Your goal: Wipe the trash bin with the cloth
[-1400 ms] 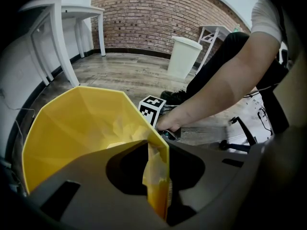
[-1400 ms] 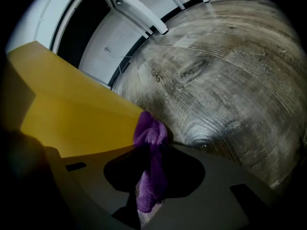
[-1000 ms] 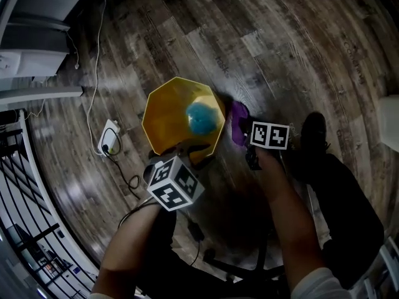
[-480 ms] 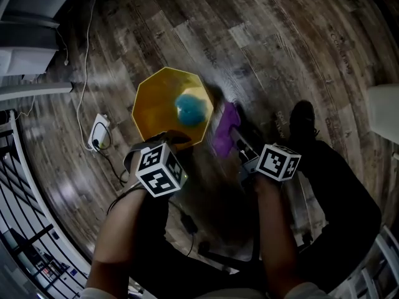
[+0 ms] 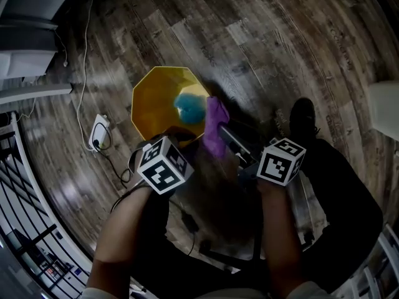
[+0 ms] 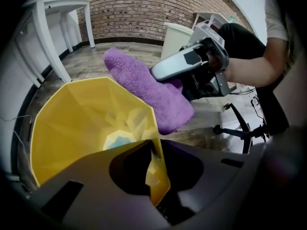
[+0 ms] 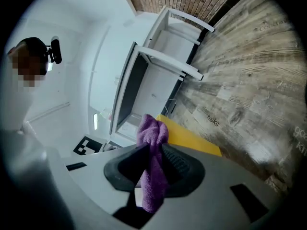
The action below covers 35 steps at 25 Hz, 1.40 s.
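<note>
Head view: my right tongs (image 5: 225, 136) clamp a purple terry cloth (image 5: 215, 128) at the yellow faceted plastic trash bin (image 5: 156, 98) rim; my left tongs (image 5: 174, 137), just closing, pinch its near wall.

Floor (image 5: 280, 36): dark wood-look planks, glossy, with patches of glare.
Far ahead of the left fingers (image 6: 86, 195): red-brick wall (image 6: 144, 6). White table (image 6: 57, 8) stands ahead-left of them, pale box (image 6: 178, 38) ahead-right, black chair base (image 6: 242, 128) to their right.
Ahead-left of the right fingers (image 7: 189, 169): white shelf unit (image 7: 168, 47) by a white wall (image 7: 81, 23).
Power strip (image 5: 100, 137) with white cable lies on the floor, left of the left fingers. Black railing (image 5: 25, 229) further left.
</note>
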{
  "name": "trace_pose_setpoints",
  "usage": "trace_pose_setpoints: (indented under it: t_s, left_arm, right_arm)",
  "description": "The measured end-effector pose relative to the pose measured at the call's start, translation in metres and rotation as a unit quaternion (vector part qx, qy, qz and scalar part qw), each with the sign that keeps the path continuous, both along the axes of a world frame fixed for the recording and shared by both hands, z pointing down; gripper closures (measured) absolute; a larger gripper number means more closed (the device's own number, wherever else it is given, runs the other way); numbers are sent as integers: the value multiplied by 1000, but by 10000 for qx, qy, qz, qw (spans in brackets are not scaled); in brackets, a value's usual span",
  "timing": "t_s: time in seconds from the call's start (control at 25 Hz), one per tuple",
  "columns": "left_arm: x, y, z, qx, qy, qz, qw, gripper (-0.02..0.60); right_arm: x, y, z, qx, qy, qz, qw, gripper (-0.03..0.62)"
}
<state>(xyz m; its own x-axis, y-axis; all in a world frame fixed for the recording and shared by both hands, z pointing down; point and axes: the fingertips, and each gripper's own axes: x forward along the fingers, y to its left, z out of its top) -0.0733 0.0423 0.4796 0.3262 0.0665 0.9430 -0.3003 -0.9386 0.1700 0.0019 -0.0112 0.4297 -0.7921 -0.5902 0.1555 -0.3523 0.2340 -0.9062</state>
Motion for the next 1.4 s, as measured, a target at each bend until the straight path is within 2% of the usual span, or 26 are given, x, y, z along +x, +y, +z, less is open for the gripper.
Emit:
trace_pose_setpoints:
  t_s: [0.28, 0.48, 0.68, 0.96, 1.16, 1.4]
  left_arm:
    - [8, -1, 0, -4, 54, -89, 9999, 537]
    - [11, 0, 1, -6, 120, -114, 9999, 535]
    - [13, 0, 1, -32, 198, -222, 9996, 535]
    - [23, -2, -1, -152, 394, -443, 9981, 532]
    - [25, 0, -2, -275, 562, -576, 9964, 525]
    - [27, 2, -2, -286, 590, -574, 9962, 523]
  right_arm:
    - [-1, -4, 33, -214, 396, -22, 9990, 499]
    - [-4, -6, 63, -484, 506, -31, 9975, 500]
    - [-5, -13, 107, -793, 915, -77, 9926, 499]
    - [-6, -20, 189, -1594, 1637, -156, 9734, 499]
    - [-11, -22, 231, -1847, 2154, -326, 9583, 499]
    - [-19, -14, 273, -2129, 2529, -517, 9423, 499]
